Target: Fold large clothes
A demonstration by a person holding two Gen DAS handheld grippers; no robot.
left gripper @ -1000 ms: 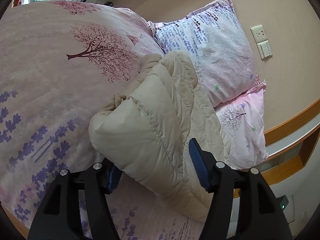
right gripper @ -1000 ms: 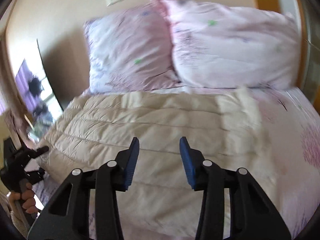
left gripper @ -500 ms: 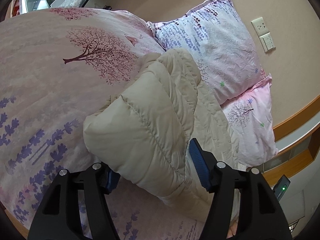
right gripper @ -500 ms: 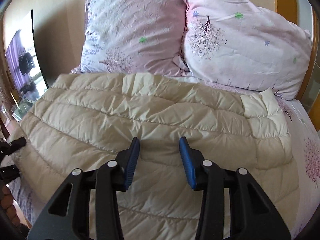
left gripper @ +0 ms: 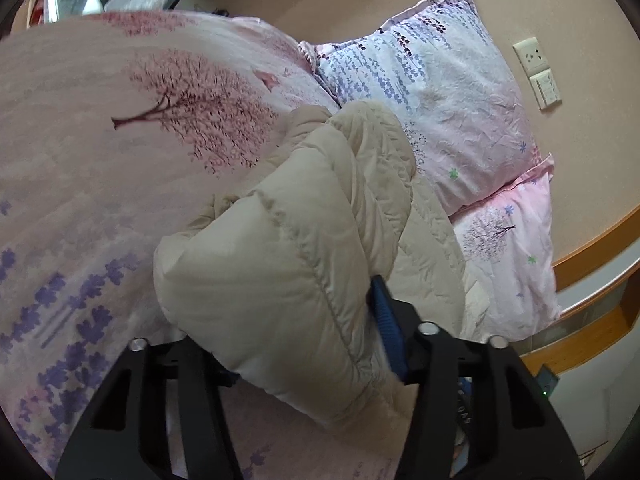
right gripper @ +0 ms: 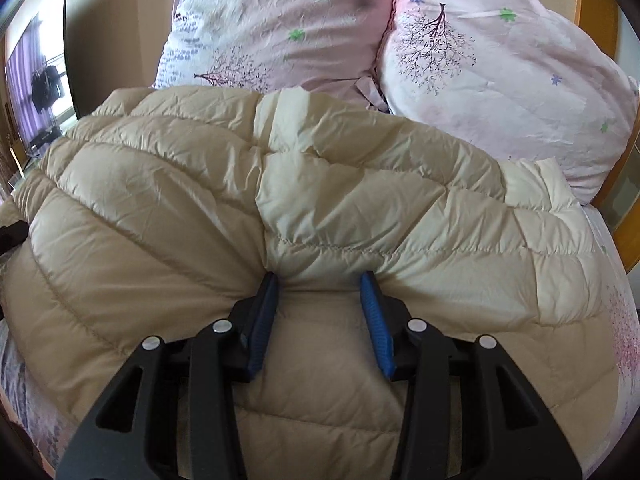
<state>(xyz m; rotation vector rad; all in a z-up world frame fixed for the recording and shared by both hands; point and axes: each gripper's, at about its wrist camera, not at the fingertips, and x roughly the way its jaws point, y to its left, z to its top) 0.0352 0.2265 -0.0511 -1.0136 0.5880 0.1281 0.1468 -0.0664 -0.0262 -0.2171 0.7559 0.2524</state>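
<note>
Left gripper [left gripper: 308, 344]: jaws closing on puffy folded end of cream quilted down jacket [left gripper: 280, 264] bulging between them. Right gripper [right gripper: 322, 316]: jaws narrow, pressed into stitched ridge of jacket [right gripper: 320, 200] ahead. Beyond jaws: crinkled floral pillows [right gripper: 500, 64], tree-print duvet [left gripper: 120, 140].

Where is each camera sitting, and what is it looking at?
Left wrist view: sits on the left gripper, looking along the bed toward the pillows; its jaws are closing around the cream puffy jacket.
Right wrist view: sits on the right gripper, looking down at the jacket with pillows behind; its fingers press into the fabric.
Both views share the jacket, pillows and flowery bedding.
</note>
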